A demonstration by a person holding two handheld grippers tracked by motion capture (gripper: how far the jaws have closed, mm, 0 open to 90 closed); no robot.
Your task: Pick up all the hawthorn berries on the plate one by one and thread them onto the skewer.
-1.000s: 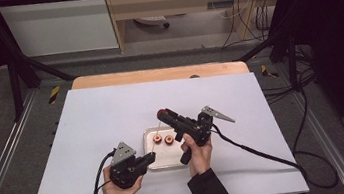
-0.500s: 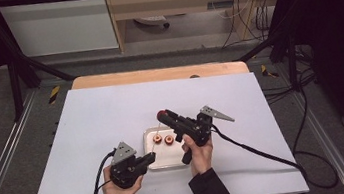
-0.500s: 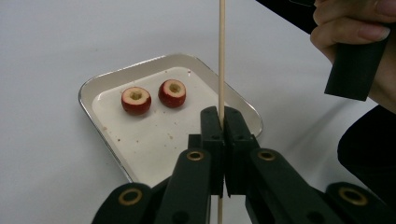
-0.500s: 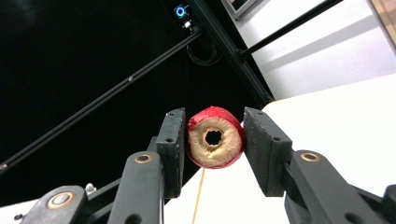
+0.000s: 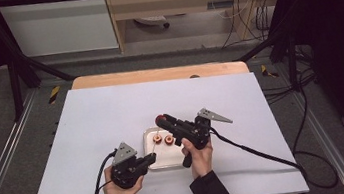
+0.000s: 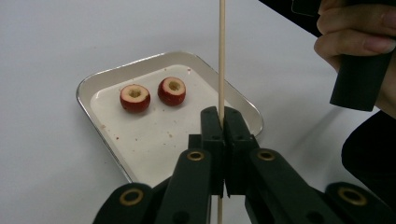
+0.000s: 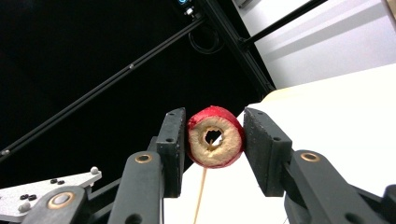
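My right gripper [image 7: 215,117] is shut on a red cored fruit ring [image 7: 215,136], held up in the air with its hole facing the camera. A thin wooden skewer [image 7: 201,196] rises from below to the ring's hole. My left gripper [image 6: 222,117] is shut on that skewer [image 6: 222,56], which stands upright. In the high view the left gripper [image 5: 149,159] sits at the tray's near left corner. The right gripper [image 5: 162,120] holds the red ring [image 5: 161,118] above the tray's far edge.
A small metal tray [image 6: 93,85] lies on the white table [image 5: 102,116] with two more cored red fruit pieces [image 6: 135,98] [image 6: 171,90] in it. The right hand [image 6: 355,42] hangs close to the tray's right side. Cables trail from both grippers toward the table's front.
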